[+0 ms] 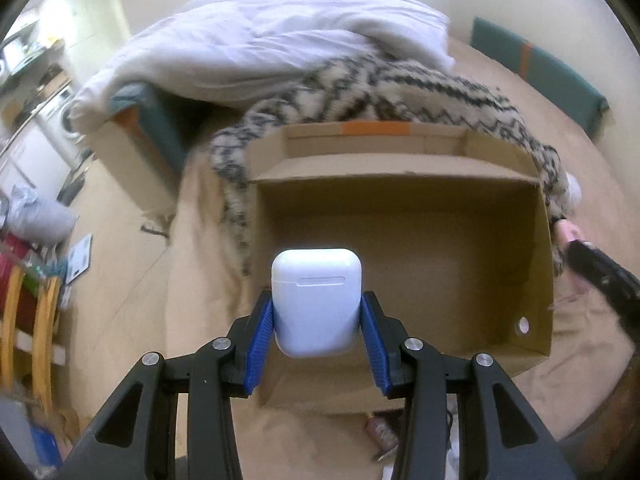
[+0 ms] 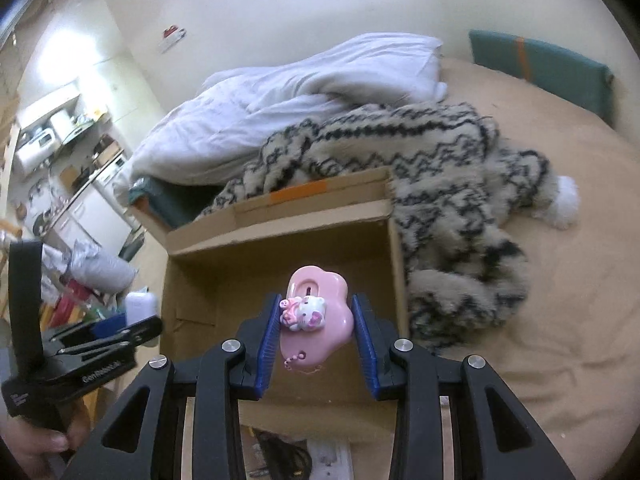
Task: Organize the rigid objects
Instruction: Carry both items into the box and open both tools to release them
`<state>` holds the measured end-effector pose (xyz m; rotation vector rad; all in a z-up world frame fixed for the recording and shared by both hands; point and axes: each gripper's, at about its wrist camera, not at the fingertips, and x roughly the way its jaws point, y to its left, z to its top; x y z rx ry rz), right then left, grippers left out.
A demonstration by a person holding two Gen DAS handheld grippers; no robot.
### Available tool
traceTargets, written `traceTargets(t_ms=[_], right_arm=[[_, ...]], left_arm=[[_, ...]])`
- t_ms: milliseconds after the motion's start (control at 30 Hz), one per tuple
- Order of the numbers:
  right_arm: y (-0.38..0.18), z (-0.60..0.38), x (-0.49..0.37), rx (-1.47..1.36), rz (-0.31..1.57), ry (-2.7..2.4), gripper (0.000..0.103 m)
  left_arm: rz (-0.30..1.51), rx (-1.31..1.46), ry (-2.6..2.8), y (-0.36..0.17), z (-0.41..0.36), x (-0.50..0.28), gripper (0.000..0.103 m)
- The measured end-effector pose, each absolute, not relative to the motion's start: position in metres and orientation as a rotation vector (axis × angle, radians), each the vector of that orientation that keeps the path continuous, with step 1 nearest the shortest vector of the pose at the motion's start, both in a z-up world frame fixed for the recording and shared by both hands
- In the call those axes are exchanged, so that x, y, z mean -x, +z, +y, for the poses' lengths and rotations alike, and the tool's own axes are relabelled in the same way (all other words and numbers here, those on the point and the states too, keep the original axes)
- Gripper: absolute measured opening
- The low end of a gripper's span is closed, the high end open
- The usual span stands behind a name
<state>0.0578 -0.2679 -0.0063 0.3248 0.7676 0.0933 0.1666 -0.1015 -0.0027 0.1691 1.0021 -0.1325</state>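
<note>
My left gripper (image 1: 317, 304) is shut on a white earbud case (image 1: 316, 300) and holds it above the near edge of an open cardboard box (image 1: 400, 248) on the bed. My right gripper (image 2: 316, 308) is shut on a pink cloud-shaped case with a small cat charm (image 2: 316, 312) and holds it over the same box (image 2: 224, 280). The left gripper with the white case (image 2: 140, 306) also shows at the left of the right wrist view, beside the box's left wall. The box floor that shows is bare.
A fuzzy zigzag-patterned blanket (image 2: 440, 184) lies behind and right of the box, and a white duvet (image 1: 260, 40) behind it. A teal cushion (image 2: 540, 60) sits at the far right. Small items (image 2: 280, 456) lie on the bed before the box. Floor clutter lies at left.
</note>
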Motion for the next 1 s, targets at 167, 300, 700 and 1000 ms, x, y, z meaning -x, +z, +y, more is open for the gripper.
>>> traceTargets(t_ms=[167, 300, 700, 1000], right_arm=[[-0.035, -0.261, -0.068, -0.326, 0.863, 0.091, 0.037], [-0.047, -0.253, -0.072, -0.254, 0.913, 0.078, 0.037], [-0.063, -0.234, -0.084, -0.109, 0.969, 0.058, 0.037], [-0.070, -0.238, -0.088, -0.131, 0.995, 0.046, 0.037]], left_arm=[[1.010, -0.220, -0.156, -0.039, -0.115, -0.173, 0.039], [1.057, -0.204, -0.147, -0.058, -0.114, -0.178, 0.039], [1.056, -0.268, -0.100, -0.076, -0.112, -0.182, 0.039], [1.076, -0.267, -0.080, -0.081, -0.107, -0.185, 0.039]])
